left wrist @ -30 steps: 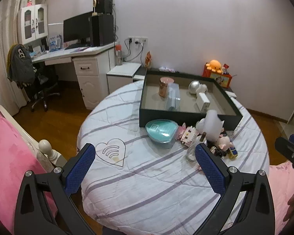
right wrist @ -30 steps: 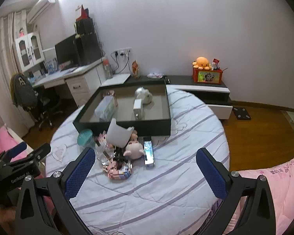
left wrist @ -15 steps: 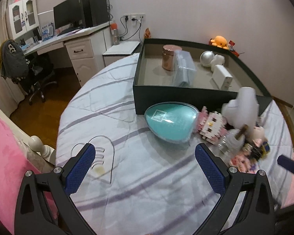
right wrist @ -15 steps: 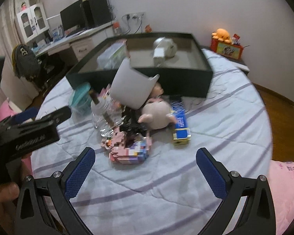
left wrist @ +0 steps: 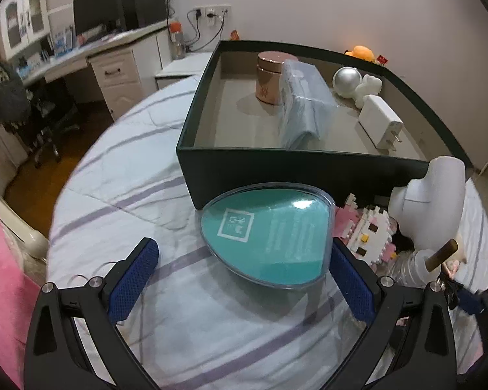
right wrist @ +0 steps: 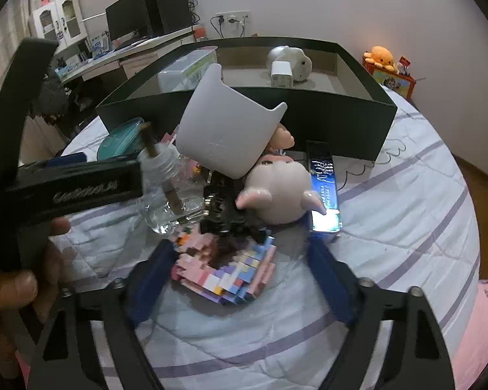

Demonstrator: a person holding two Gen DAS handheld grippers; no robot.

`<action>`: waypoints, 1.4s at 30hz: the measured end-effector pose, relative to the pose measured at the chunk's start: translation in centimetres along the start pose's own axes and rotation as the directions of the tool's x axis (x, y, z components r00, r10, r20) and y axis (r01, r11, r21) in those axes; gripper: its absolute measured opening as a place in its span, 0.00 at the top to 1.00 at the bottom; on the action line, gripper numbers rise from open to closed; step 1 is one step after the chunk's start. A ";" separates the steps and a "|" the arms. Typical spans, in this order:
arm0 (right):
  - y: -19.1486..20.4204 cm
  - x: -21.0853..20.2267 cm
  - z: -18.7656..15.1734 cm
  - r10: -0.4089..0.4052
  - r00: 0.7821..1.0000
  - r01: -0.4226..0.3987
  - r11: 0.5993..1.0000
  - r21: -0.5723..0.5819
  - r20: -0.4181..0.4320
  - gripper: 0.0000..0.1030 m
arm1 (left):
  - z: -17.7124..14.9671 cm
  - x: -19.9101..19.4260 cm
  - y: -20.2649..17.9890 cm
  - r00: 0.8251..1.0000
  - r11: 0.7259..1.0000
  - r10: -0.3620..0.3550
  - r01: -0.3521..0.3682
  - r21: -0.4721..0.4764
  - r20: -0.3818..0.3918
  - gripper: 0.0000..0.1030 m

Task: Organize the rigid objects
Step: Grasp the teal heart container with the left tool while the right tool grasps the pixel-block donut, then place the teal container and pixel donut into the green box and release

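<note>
A teal heart-shaped clear box (left wrist: pixel 270 237) lies on the striped quilt in front of the dark green tray (left wrist: pixel 276 167). My left gripper (left wrist: pixel 244 274) is open, its fingers on either side of the box's near end. In the right wrist view a pink and purple brick model (right wrist: pixel 231 269) lies between the fingers of my open right gripper (right wrist: pixel 237 279). Behind it are a pink pig figure (right wrist: pixel 276 191), a white cat-eared piece (right wrist: pixel 224 136), a glass bottle (right wrist: pixel 169 191) and a blue bar (right wrist: pixel 323 188). The left gripper's body (right wrist: pixel 65 188) crosses the left of that view.
The tray holds a rose-gold jar (left wrist: pixel 270 78), a bagged blue pack (left wrist: pixel 302 104), a silver and white toy (left wrist: pixel 354 84) and a white charger (left wrist: pixel 380 123). A white brick model (left wrist: pixel 371 234) lies right of the teal box. A desk and chair (left wrist: pixel 48 97) stand far left.
Both grippers have moved forward and down to the pile. The left now straddles the teal box; the right now straddles the brick model. Both stay open.
</note>
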State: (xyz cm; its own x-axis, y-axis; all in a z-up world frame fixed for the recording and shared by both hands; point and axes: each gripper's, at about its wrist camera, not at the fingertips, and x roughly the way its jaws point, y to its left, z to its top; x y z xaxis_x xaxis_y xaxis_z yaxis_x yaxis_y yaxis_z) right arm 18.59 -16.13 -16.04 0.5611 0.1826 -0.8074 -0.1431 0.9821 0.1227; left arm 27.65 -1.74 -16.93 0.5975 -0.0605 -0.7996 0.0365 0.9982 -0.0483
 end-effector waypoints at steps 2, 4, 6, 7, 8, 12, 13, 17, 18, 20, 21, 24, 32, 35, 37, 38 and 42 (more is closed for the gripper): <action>-0.3 -0.1 0.1 -0.003 1.000 0.003 1.000 -0.006 0.004 0.41 | -0.1 0.1 0.1 0.999 0.999 -0.044 0.044 -0.017 -0.008 0.16; -0.7 -0.2 0.0 0.012 1.000 -0.012 1.000 0.002 0.005 0.41 | -0.2 -0.1 -0.2 0.999 0.999 -0.033 0.033 0.000 -0.010 0.32; -0.8 -0.2 0.0 0.018 1.000 -0.018 1.000 -0.001 0.004 0.41 | -0.3 -0.3 -0.2 0.999 0.999 -0.043 0.043 -0.001 -0.014 0.32; -0.8 -0.2 0.0 0.020 1.000 -0.020 1.000 -0.001 0.005 0.41 | -0.4 -0.4 -0.1 0.999 0.999 -0.046 0.046 -0.003 -0.014 0.32; -0.9 -0.3 0.0 0.027 1.000 -0.027 1.000 0.004 0.005 0.41 | -0.5 -0.6 -0.1 0.999 0.999 -0.051 0.051 -0.007 -0.015 0.32; -1.1 -0.9 -0.3 0.050 0.999 -0.050 0.999 0.017 0.003 0.41 | -1.4 -1.8 0.2 0.998 0.998 -0.056 0.055 -0.011 -0.011 0.32; -1.2 -1.2 -0.3 0.055 0.998 -0.055 0.998 0.020 0.004 0.41 | -1.7 -2.1 0.3 0.998 0.998 -0.055 0.055 -0.011 -0.010 0.32; -1.3 -2.2 -0.3 0.067 0.998 -0.067 0.998 0.018 0.014 0.41 | -2.3 -3.5 0.4 0.999 0.999 -0.049 0.049 -0.007 0.000 0.32; -1.3 -2.6 -0.3 0.072 0.997 -0.072 0.997 0.018 0.019 0.41 | -2.5 -4.0 0.5 0.999 0.999 -0.045 0.045 -0.005 0.006 0.32; -1.3 -3.5 -0.3 0.077 0.997 -0.078 0.997 0.016 0.031 0.41 | -2.6 -4.8 0.9 0.999 0.999 -0.042 0.042 -0.004 0.018 0.32; -1.3 -3.8 -0.2 0.082 0.996 -0.082 0.996 0.016 0.036 0.41 | -2.5 -5.2 1.1 0.999 0.999 -0.041 0.042 -0.004 0.024 0.32; -1.4 -5.0 -0.2 0.085 0.995 -0.086 0.996 0.016 0.057 0.41 | -2.5 -6.5 1.5 0.998 0.999 -0.041 0.041 -0.006 0.044 0.32; -1.1 -7.8 0.9 0.092 0.989 -0.093 0.996 0.005 0.118 0.41 | -1.7 -10.4 1.3 0.991 0.998 -0.066 0.065 0.017 0.115 0.32; -0.9 -9.1 1.7 0.091 0.984 -0.091 0.996 -0.009 0.151 0.41 | -0.9 -11.7 0.9 0.986 0.997 -0.079 0.075 0.032 0.144 0.32; -1.1 -9.8 2.4 0.091 0.980 -0.090 0.996 -0.015 0.176 0.41 | -0.1 -12.5 0.6 0.982 0.996 -0.084 0.079 0.040 0.168 0.32; -1.3 -10.1 2.9 0.089 0.978 -0.087 0.996 -0.019 0.189 0.41 | 0.3 -12.8 0.5 0.980 0.996 -0.084 0.078 0.043 0.178 0.32; -2.1 -11.2 5.8 0.078 0.966 -0.071 0.997 -0.034 0.245 0.41 | 2.3 -13.2 0.3 0.974 0.996 -0.085 0.077 0.048 0.212 0.32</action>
State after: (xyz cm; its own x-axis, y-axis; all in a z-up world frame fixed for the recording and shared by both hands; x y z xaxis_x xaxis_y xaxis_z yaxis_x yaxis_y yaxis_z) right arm 17.38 -19.98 -3.92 0.7312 0.2642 -0.6289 -0.2108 0.9643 0.1600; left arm 21.63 -0.60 -4.99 0.7484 -0.1442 -0.6474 0.1207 0.9894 -0.0808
